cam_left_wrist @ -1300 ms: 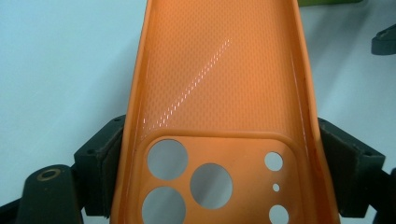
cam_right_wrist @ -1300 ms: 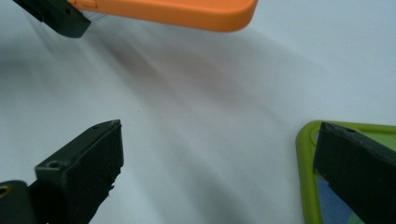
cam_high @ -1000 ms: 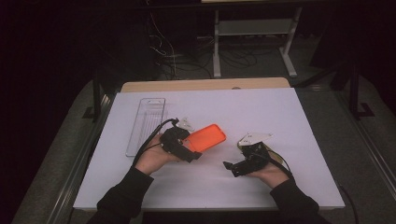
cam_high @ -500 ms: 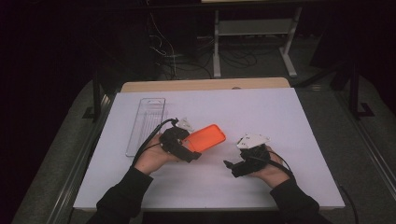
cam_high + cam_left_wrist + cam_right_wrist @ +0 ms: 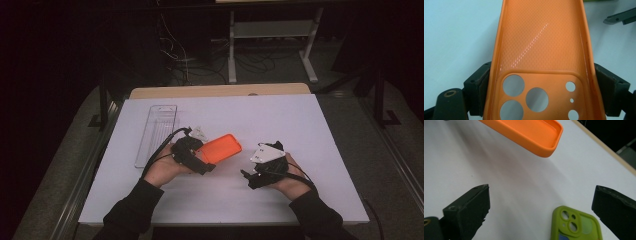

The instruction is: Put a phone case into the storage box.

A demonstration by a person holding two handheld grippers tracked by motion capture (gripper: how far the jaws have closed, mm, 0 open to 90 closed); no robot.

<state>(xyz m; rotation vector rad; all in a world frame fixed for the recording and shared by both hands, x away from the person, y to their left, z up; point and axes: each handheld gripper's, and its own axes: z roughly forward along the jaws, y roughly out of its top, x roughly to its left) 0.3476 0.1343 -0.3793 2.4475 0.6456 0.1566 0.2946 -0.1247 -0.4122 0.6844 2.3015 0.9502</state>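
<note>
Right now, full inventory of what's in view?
orange phone case: 1, orange, clamped in the left gripper, raised over the table
green phone case: 1, lime green, lying on the table between the right gripper's jaws
clear tray: 1, transparent, far left of the table
table: 1, white top
shelf frame: 1, white, on the floor behind
left gripper: 1, black, shut on the orange case
right gripper: 1, black, open

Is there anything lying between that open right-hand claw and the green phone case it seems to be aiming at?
Nothing visible. The right gripper has its jaws wide apart, and the green phone case lies flat on the white table between them. The orange case is held farther off.
</note>
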